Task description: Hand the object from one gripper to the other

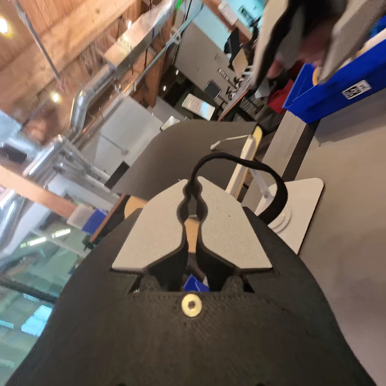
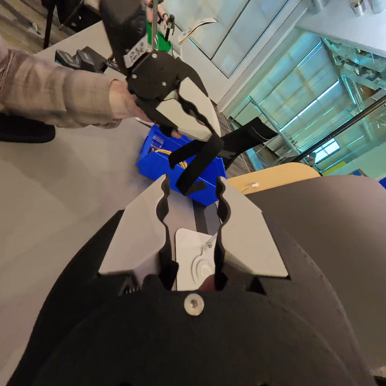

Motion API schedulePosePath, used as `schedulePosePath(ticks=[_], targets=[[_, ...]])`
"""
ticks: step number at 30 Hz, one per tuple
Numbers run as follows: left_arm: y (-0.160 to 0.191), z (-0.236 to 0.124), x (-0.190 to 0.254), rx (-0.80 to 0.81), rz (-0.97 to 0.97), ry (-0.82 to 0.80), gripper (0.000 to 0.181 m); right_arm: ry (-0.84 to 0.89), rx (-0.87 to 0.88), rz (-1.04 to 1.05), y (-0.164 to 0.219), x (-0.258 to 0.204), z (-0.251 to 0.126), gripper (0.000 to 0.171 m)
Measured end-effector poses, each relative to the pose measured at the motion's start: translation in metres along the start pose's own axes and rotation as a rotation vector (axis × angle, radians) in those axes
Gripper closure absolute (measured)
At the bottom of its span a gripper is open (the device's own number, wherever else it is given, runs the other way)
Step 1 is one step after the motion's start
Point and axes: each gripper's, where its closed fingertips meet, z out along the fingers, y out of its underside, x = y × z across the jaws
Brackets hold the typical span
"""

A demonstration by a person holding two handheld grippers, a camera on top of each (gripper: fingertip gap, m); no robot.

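Observation:
My left gripper [image 1: 193, 181] is shut on a black strap [image 1: 240, 159], which loops out from the fingertips and curves down to the right. In the right wrist view the left gripper [image 2: 211, 133] is held up by a hand, with the strap [image 2: 198, 163] hanging from its tips in two loose ends. My right gripper [image 2: 192, 181] is open and empty, just below the strap's lower end and not touching it. It also shows blurred at the top right of the left wrist view [image 1: 288, 81], jaws apart.
A blue bin [image 2: 158, 165] with yellow cable inside stands on the grey table [image 2: 52, 188] behind the strap; it also shows in the left wrist view [image 1: 338, 83]. A white stand base [image 2: 188, 250] lies under my right gripper. A sleeved arm [image 2: 62, 94] reaches in from the left. My hands' fingertips stand some 11 cm from each other.

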Motion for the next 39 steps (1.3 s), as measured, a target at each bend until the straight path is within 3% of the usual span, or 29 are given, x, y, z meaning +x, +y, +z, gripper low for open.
schedulePosePath(ticks=[3,8,11,15,17,19,21,26,30,35,39], targets=[[-0.020,-0.006,0.013,0.084,0.058,0.061,0.180,-0.051,0.062,0.056,0.000,-0.005,0.004,0.124],[-0.046,-0.015,0.026,0.172,0.087,0.133,0.179,-0.195,0.177,0.177,-0.012,-0.026,0.012,0.081],[-0.055,-0.017,0.030,0.200,0.088,0.147,0.179,-0.248,0.166,0.171,-0.012,-0.041,0.022,0.077],[-0.061,-0.019,0.026,0.213,0.089,0.121,0.179,-0.354,0.107,0.196,0.000,-0.061,0.029,0.096],[-0.059,-0.018,0.019,0.205,0.073,0.091,0.179,-0.431,0.131,0.198,-0.002,-0.074,0.027,0.119],[-0.055,-0.018,0.014,0.190,0.068,0.072,0.179,-0.477,0.198,0.196,-0.013,-0.082,0.025,0.160],[-0.049,-0.016,0.013,0.176,0.063,0.070,0.179,-0.500,0.214,0.198,-0.019,-0.088,0.026,0.168],[-0.031,-0.006,0.031,0.117,0.042,0.148,0.179,-0.478,0.332,0.211,-0.043,-0.080,0.015,0.165],[-0.027,0.000,0.058,0.111,0.021,0.261,0.180,-0.343,0.408,0.189,-0.055,-0.055,0.008,0.165],[-0.036,0.001,0.085,0.162,-0.055,0.385,0.179,-0.127,0.411,0.125,-0.053,-0.023,0.008,0.168],[-0.049,0.001,0.099,0.227,-0.166,0.459,0.179,-0.066,0.419,0.134,-0.053,-0.012,0.008,0.171]])
